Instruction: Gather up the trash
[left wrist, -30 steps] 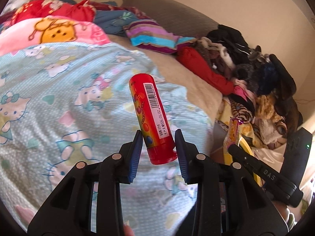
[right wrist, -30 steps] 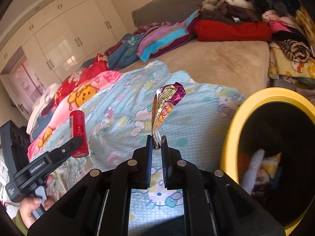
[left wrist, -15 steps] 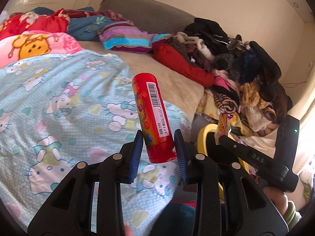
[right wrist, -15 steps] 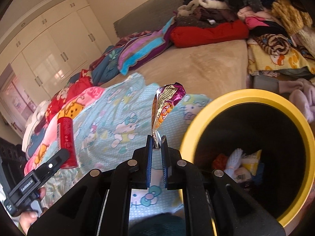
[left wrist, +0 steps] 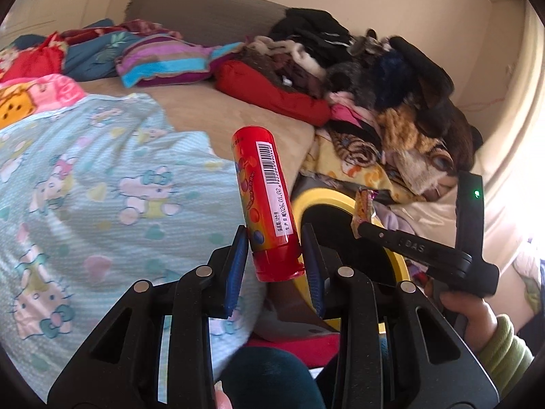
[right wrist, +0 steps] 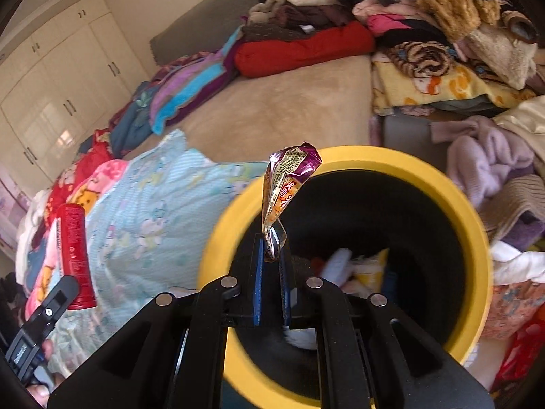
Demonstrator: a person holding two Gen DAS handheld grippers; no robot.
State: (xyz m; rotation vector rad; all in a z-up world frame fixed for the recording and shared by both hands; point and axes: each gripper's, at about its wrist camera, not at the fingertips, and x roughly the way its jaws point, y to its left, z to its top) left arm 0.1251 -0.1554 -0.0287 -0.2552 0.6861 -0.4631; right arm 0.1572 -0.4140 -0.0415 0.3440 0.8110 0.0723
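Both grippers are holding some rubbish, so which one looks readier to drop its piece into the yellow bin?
The right. The right gripper holds the snack wrapper directly over the yellow bin. The left gripper, gripping the red tube, sits off to the bin's side.

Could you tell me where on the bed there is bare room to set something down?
The tan sheet lies bare between the cat quilt, striped pillow and red bundle. The clothes heap on the right is crowded.
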